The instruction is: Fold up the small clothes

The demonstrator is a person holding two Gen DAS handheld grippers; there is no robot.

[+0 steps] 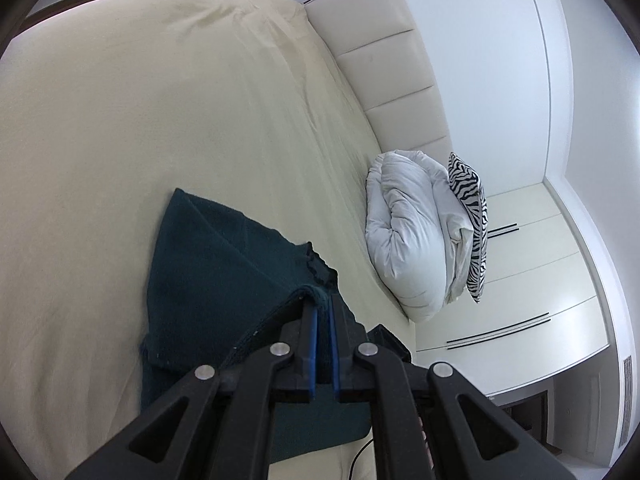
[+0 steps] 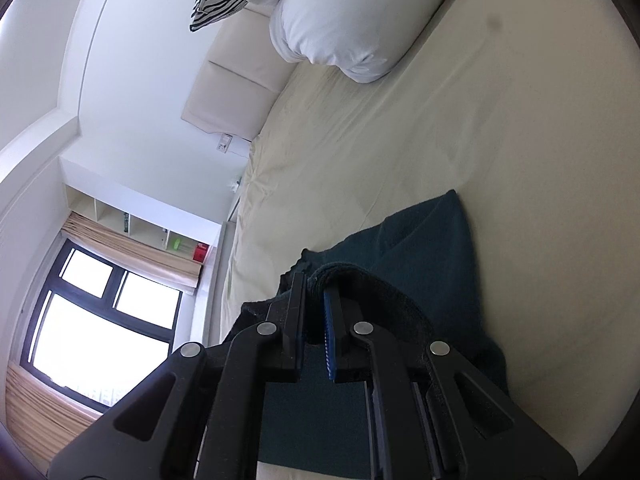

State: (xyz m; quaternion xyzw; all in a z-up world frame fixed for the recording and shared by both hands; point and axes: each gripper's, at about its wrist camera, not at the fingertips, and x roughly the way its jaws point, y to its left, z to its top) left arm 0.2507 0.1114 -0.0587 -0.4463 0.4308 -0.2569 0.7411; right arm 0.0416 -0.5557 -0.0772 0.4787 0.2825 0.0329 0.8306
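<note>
Together we grip the dark teal knit garment [image 1: 224, 264] on the bed [image 1: 140, 120]: left tongs [image 1: 322, 304] and right tongs [image 2: 316, 286] each pinch its hem.

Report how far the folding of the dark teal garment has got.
Done: nothing finished shows; the teal garment lies partly doubled on the bed. In hand: left gripper and right gripper each pinch an edge, lifted. Left: laying it flat, remaining folds.

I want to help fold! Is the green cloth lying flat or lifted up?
Partly lifted: the left hand-held gripper and right hand-held gripper pinch the green cloth edge, the rest lying on the bed.
</note>
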